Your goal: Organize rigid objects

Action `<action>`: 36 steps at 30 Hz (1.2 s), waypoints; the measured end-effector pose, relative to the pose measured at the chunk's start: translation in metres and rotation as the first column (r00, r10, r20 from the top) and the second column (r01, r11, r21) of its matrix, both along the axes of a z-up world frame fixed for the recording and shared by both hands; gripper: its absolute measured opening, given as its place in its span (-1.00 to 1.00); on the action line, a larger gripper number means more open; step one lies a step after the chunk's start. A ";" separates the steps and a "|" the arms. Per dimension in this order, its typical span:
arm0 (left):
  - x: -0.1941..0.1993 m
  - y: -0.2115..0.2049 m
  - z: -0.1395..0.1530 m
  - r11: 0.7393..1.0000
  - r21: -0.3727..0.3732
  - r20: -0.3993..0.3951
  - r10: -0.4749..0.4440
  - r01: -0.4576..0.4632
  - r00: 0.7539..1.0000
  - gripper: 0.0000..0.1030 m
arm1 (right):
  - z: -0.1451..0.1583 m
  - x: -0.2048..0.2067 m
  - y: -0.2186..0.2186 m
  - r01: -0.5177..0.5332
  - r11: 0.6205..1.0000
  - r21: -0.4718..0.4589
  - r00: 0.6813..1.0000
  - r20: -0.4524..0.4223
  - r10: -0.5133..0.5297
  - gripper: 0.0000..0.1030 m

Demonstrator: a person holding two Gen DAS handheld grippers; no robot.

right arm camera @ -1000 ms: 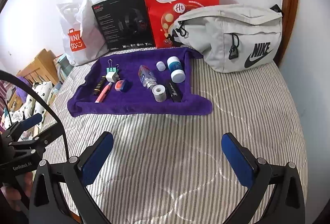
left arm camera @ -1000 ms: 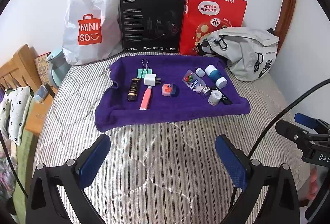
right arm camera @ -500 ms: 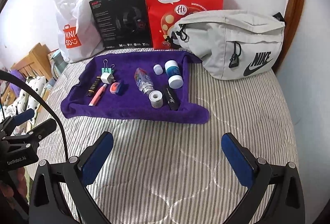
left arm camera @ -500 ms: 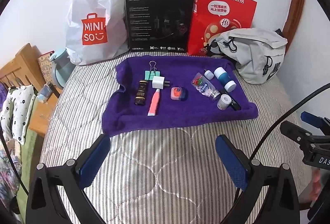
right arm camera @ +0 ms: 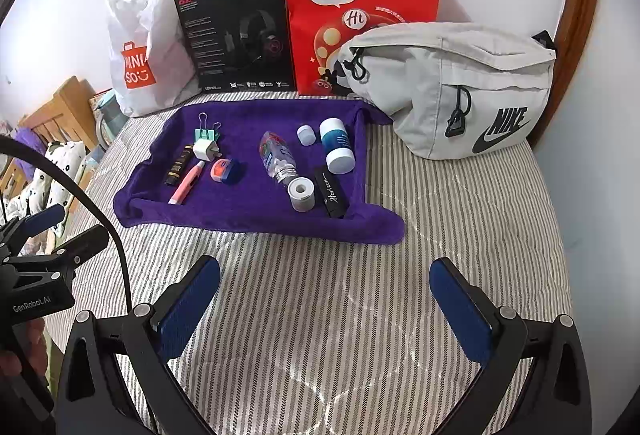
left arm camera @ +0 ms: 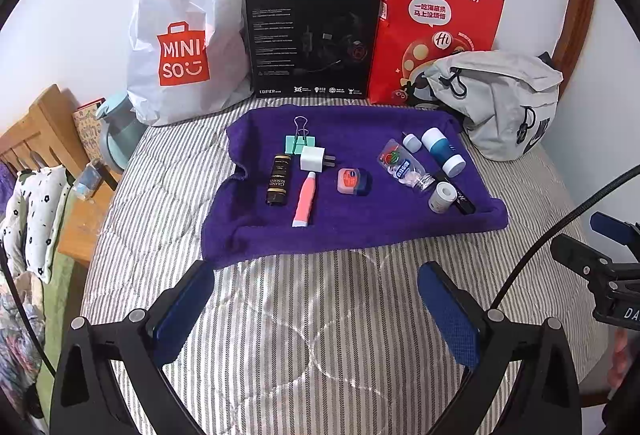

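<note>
A purple towel (left arm camera: pixel 360 227) (right arm camera: pixel 248 211) lies on the striped bed and carries several small items. On its left lie a green binder clip (left arm camera: pixel 298 143), a white charger plug (left arm camera: pixel 314 159), a dark tube (left arm camera: pixel 279 185), a pink pen-like stick (left arm camera: pixel 305 199) and an orange-lidded blue tin (left arm camera: pixel 352 181). On its right lie a clear bottle (right arm camera: pixel 277 159), a white-blue bottle (right arm camera: pixel 337 145), a small white cap (right arm camera: pixel 306 135), a tape roll (right arm camera: pixel 301 193) and a black tube (right arm camera: pixel 332 191). My left gripper (left arm camera: pixel 316 315) and right gripper (right arm camera: pixel 324 311) hover open over the bed, short of the towel, holding nothing.
Against the wall stand a white Miniso bag (left arm camera: pixel 180 47), a black headset box (left arm camera: pixel 312 39) and a red paper bag (left arm camera: pixel 432 35). A grey Nike pouch (right arm camera: pixel 452 91) rests at the towel's right. A wooden headboard (left arm camera: pixel 36 131) and bedside clutter are at left.
Both grippers have drifted forward toward the towel, so the towel and its items look larger and lower in the views. Both stay open; nothing on the towel has moved.
</note>
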State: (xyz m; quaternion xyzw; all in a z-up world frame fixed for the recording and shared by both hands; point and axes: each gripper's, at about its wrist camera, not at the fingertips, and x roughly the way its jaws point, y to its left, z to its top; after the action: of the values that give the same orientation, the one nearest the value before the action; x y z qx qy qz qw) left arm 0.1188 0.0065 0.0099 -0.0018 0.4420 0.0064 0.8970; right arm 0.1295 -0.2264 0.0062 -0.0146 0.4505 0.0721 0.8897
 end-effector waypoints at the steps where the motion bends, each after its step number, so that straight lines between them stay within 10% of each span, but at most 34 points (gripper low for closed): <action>1: 0.000 0.000 0.000 1.000 0.001 -0.002 0.000 0.000 1.000 0.99 | 0.000 0.000 0.000 0.000 1.000 0.001 1.000 0.000 0.000 1.00; 36: 0.001 0.006 -0.001 1.000 0.004 -0.012 0.006 -0.006 1.000 0.99 | 0.001 -0.002 0.007 -0.001 1.000 -0.007 1.000 -0.002 0.001 1.00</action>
State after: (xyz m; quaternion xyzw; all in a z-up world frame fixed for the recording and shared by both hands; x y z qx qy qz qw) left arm 0.1194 0.0125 0.0088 -0.0014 0.4472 0.0102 0.8944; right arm 0.1274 -0.2199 0.0072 -0.0181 0.4518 0.0711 0.8891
